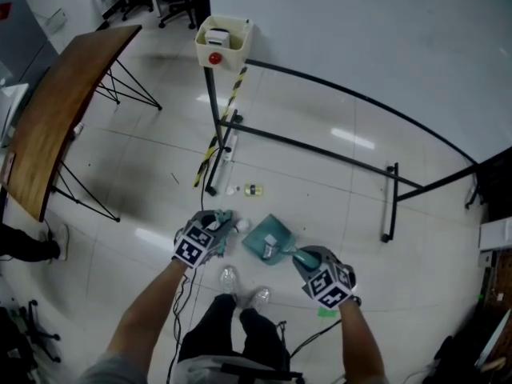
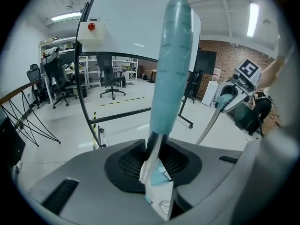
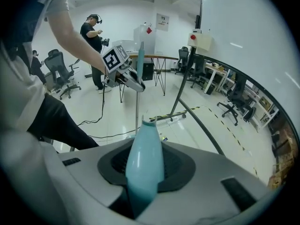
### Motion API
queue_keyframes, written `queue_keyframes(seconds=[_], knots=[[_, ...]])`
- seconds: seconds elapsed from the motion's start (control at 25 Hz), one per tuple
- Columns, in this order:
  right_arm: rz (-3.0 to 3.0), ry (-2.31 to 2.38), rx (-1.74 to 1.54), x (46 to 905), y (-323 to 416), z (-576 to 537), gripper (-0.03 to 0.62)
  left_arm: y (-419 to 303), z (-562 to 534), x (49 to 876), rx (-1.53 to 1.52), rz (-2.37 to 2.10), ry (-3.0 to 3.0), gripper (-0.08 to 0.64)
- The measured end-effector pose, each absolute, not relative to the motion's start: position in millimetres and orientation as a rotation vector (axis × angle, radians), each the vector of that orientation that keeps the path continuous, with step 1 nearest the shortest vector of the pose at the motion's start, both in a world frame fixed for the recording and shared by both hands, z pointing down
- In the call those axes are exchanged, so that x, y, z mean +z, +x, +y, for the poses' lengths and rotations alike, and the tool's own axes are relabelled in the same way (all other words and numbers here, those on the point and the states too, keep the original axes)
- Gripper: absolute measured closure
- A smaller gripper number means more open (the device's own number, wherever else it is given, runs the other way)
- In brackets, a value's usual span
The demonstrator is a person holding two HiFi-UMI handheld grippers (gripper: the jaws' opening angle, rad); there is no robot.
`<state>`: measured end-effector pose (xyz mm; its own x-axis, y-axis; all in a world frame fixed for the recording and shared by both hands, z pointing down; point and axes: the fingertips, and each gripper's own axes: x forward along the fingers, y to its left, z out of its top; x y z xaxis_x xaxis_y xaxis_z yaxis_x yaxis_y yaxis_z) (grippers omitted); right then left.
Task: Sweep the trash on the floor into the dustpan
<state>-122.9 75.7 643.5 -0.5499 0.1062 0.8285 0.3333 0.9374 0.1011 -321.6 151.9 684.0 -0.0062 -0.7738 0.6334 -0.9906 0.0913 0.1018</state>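
Broom handle (image 2: 171, 69) is being pinched by L gripper (image 1: 214, 227) fingers, dustpan handle (image 3: 143, 168) by R gripper (image 1: 306, 260) fingers

In the head view, the left tool (image 1: 214, 227) covers most of the broom (image 1: 224, 216), and its bristles cannot be made out. The trash pieces (image 1: 254, 190) on the floor beside the metal frame (image 1: 214, 134) are too small to identify. The right tool (image 1: 306, 258) hides part of a green scrap (image 1: 326, 312). The wooden surface (image 1: 56, 110) and a bystander's leg (image 1: 24, 246) are cut off by the left edge. In the right gripper view, the dustpan (image 3: 144, 163) shows its handle only. The pan lies hidden behind the tool body.
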Motion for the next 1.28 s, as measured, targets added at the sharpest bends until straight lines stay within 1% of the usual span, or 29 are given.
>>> queue_keyframes(seconds=[0.32,0.48,0.6,0.76,0.96,1.28], knots=[[-2.174,-0.322,-0.291,649,-128,84,0.494,-277,121,694,0.469,-1.752,1.783,0.463],[-2.204,-0.318,-0.308,638,-126,79,0.494,-243,101,681,0.442,-1.690,1.871,0.463],[-2.222,-0.307,-0.297,641,-114,73,0.494,-236,90,669,0.422,-1.688,1.898,0.466],[-2.251,-0.262,-0.271,643,-100,58,0.494,-250,88,648,0.451,-1.748,1.880,0.469],[-2.270,-0.237,-0.266,630,-104,40,0.494,-283,91,619,0.512,-1.832,1.850,0.470],[-2.274,-0.209,-0.295,614,-155,9,0.494,-363,92,616,0.557,-1.930,1.759,0.469]])
